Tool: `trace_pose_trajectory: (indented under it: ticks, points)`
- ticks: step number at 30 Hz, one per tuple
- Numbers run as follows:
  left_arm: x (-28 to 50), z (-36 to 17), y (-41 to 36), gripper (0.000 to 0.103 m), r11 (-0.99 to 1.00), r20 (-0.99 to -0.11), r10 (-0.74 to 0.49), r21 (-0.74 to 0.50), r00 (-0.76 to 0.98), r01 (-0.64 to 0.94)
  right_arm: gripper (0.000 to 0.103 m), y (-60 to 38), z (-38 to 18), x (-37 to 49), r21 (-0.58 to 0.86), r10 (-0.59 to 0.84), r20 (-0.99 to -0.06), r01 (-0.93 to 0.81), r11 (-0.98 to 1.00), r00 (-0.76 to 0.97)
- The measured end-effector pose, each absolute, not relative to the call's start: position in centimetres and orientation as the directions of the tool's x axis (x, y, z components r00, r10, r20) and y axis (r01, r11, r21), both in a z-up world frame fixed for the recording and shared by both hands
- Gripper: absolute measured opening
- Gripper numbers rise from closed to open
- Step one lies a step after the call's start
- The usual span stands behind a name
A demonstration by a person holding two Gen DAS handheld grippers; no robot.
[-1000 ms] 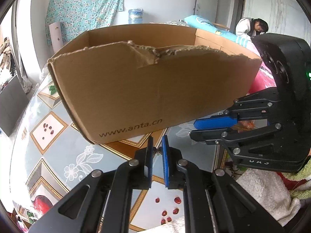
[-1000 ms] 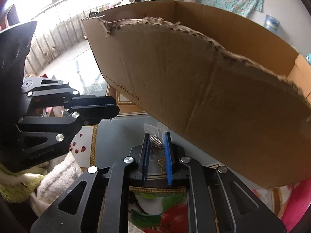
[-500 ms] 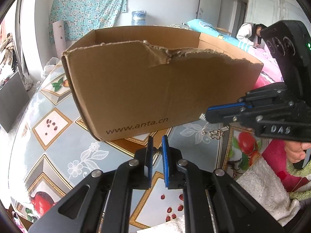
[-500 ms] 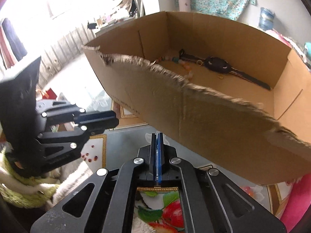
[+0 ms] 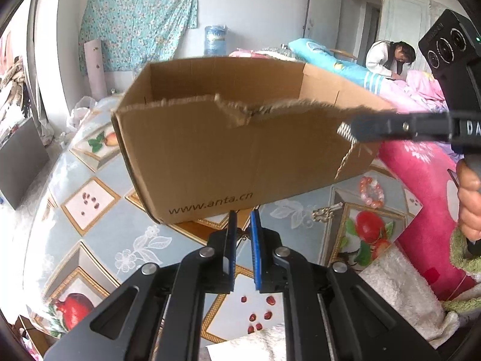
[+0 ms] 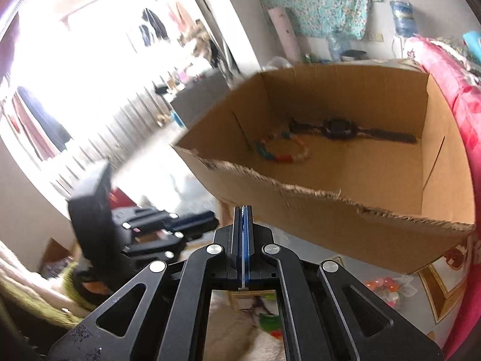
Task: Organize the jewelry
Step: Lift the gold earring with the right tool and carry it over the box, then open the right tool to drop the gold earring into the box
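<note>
We lift the right gripper (image 6: 243,210), jaws pinched on a chain (image 5: 345,162), toward the box (image 5: 240,156); left gripper (image 5: 243,219) jaws slightly parted

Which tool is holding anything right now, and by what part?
The right tool is shut on a small metal jewelry piece, pinched at its coiled end, chain dangling. The left tool is open and holds nothing.

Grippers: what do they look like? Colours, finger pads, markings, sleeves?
Both the left gripper and right gripper are black, with angular cut-out linkages, silver pivot pins and blue finger pads. The right one's body carries round lenses, a green light and white lettering. Its hand is bare, with a green fuzzy cuff.
</note>
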State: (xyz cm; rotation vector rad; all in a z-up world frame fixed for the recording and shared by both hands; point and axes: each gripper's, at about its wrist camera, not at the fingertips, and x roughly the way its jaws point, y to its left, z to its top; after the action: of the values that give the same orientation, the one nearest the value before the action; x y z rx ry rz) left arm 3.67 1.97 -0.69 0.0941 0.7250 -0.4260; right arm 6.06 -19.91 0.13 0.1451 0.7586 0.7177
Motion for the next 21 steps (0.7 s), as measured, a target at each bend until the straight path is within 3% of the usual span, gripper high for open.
trace_pose_trajectory:
  ticks: [5, 13, 16, 21]
  points:
    - [2.6, 2.0, 1.9, 0.008, 0.901, -0.621, -0.367, -0.052, 0.693, 0.43, 0.0, -21.0, 2.6, 5.5, 0.365, 0.662, -0.512, -0.559, 0.745, 0.548]
    - [2.9, 9.5, 0.2, 0.008, 0.834, -0.503, -0.5, -0.061, 0.705, 0.548, 0.0, -22.3, 6.9, 7.1, 0.288, 0.617, -0.462, -0.551, 0.784, 0.637]
    - [5.4, 10.7, -0.9, 0.008, 0.81, -0.52, -0.534, -0.089, 0.667, 0.579, 0.0, -22.9, 7.6, 9.3, 0.288, 0.594, -0.501, -0.526, 0.8, 0.63]
    - [12.9, 9.7, -3.9, 0.008, 0.774, -0.644, -0.573, -0.221, 0.507, 0.594, 0.0, -23.5, 6.1, 14.0, 0.314, 0.544, -0.633, -0.458, 0.831, 0.551]
